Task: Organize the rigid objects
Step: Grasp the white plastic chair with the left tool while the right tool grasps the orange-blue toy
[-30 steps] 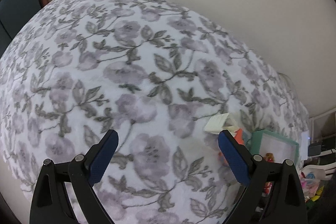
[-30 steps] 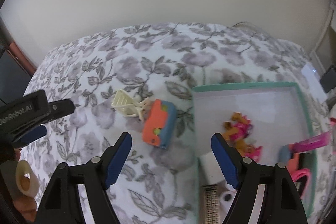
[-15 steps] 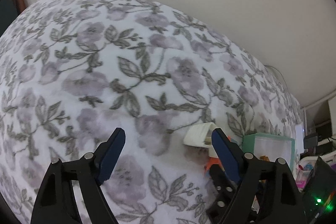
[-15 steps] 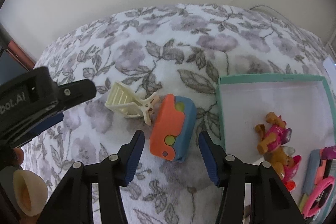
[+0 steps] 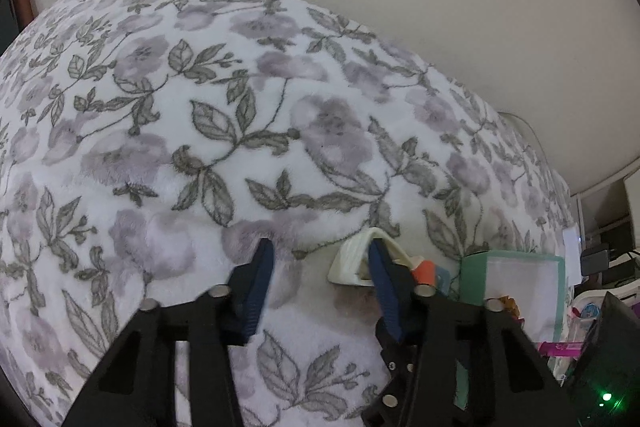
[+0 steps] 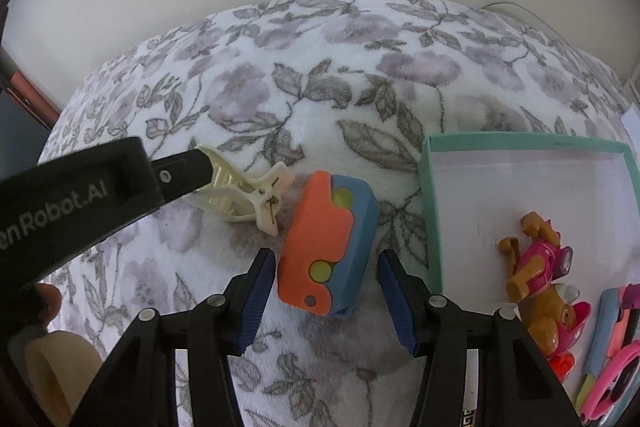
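Now both grippers gape — right gripper (image 6: 326, 263) straddling orange-blue toy (image 6: 328, 243), left gripper (image 5: 320, 259) beside clip (image 5: 352, 263).

Clip (image 6: 244, 197): on the blanket (image 6: 340, 75), just left of the block toy (image 6: 326, 247)
Block toy: between clip and box (image 6: 432, 219), near both
Box: right of the block toy, on the blanket
Figure (image 6: 538, 275): inside the box, at its near right part

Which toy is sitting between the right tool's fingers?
The orange and blue toy, flanked by the open right tool; the cream clip lies farther left.
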`<state>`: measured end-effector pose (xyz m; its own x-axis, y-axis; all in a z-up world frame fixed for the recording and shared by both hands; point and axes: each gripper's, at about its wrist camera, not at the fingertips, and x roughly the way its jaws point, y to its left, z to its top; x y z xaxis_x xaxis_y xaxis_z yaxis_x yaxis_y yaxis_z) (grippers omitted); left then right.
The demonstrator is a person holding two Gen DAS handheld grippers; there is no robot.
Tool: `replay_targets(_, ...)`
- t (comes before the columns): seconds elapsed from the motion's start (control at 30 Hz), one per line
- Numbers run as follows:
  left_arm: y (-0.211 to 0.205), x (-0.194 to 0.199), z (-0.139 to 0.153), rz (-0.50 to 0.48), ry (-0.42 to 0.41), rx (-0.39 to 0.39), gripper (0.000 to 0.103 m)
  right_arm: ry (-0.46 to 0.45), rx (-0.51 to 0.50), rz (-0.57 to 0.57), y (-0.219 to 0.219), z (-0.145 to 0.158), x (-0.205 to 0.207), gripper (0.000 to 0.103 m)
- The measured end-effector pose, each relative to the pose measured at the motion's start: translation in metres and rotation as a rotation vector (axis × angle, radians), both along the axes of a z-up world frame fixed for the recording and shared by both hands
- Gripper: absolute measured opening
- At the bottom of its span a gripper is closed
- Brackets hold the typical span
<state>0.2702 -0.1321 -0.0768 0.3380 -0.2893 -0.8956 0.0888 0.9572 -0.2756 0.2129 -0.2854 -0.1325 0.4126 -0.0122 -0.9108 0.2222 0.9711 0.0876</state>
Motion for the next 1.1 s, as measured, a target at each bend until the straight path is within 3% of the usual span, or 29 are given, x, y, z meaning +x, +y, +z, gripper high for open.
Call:
replay_targets(0.23,-0.004,-0.002,0.001,-0.023,-0.026,-0.008,0.027,-0.009,-0.026,0.018,0.003,-0.002,0.0,0.049)
replay_targets(0.33,-0.004,-0.003,0.003,-0.036,-0.04,-0.007,0.019,-0.015,-0.027,0.024,0.004,-0.001,-0.003,0.048)
replay_targets(0.4,-0.003,-0.004,0.003,-0.044,-0.048,-0.013,0.007,-0.022,-0.014,0.02,0.003,-0.001,-0.007,0.048)
replay_targets(0.7,0.014,-0.003,0.004,-0.005,-0.033,-0.043,0.003,-0.057,0.056,0.01,-0.006,0.012,-0.016,0.048)
replay_targets(1.1,0.024,-0.005,0.029,0.021,-0.1,-0.033,0.002,-0.061,0.056,0.02,-0.008,0.02,-0.02,0.047)
